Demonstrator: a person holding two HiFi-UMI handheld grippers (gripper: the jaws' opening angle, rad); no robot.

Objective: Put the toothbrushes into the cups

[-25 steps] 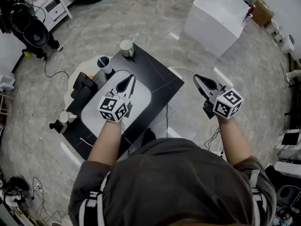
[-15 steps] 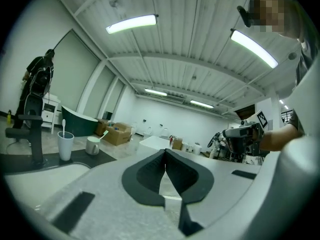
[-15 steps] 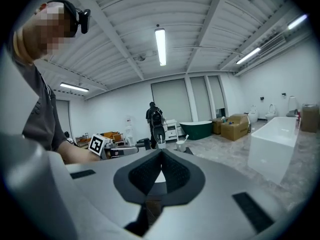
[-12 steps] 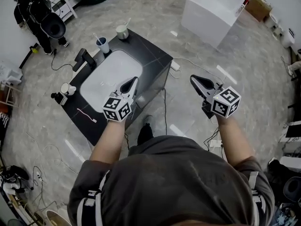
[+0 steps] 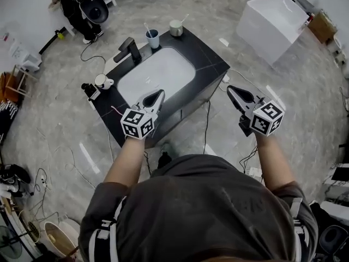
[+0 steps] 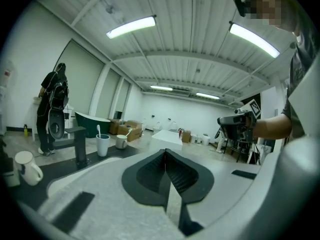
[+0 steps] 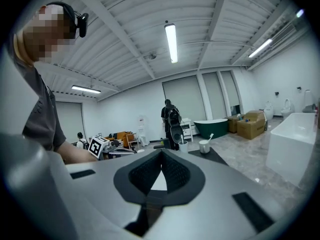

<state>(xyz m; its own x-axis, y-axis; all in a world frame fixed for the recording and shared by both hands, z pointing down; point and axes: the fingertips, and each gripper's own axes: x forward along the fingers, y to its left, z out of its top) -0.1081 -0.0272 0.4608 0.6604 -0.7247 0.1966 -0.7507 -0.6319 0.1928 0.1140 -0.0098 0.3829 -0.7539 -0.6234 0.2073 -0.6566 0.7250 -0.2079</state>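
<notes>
In the head view a blue cup (image 5: 152, 38) and a pale cup (image 5: 175, 28) stand at the far edge of a black counter (image 5: 210, 61). Each holds a light toothbrush, one leaning out of the blue cup (image 5: 146, 29), the other out of the pale cup (image 5: 184, 19). My left gripper (image 5: 160, 93) is shut and empty over the counter's near edge, well short of the cups. My right gripper (image 5: 229, 88) is shut and empty over the floor to the counter's right. The left gripper view shows both cups (image 6: 103, 145) (image 6: 121, 141) far ahead of the shut left gripper (image 6: 165, 150). The right gripper (image 7: 161, 152) also looks toward the two cups (image 7: 204, 146).
A white basin (image 5: 158, 72) fills the counter's middle, with a black faucet (image 5: 126, 49) and a white mug (image 5: 102, 81) on its left. A thin pink item (image 5: 115, 111) lies near the front left corner. A white tub (image 5: 272, 18) stands back right. Cables trail on the floor.
Both grippers have drawn back from the counter. The left one was over the basin and is now at the near edge. Both have stayed shut, and the cups look farther off.
</notes>
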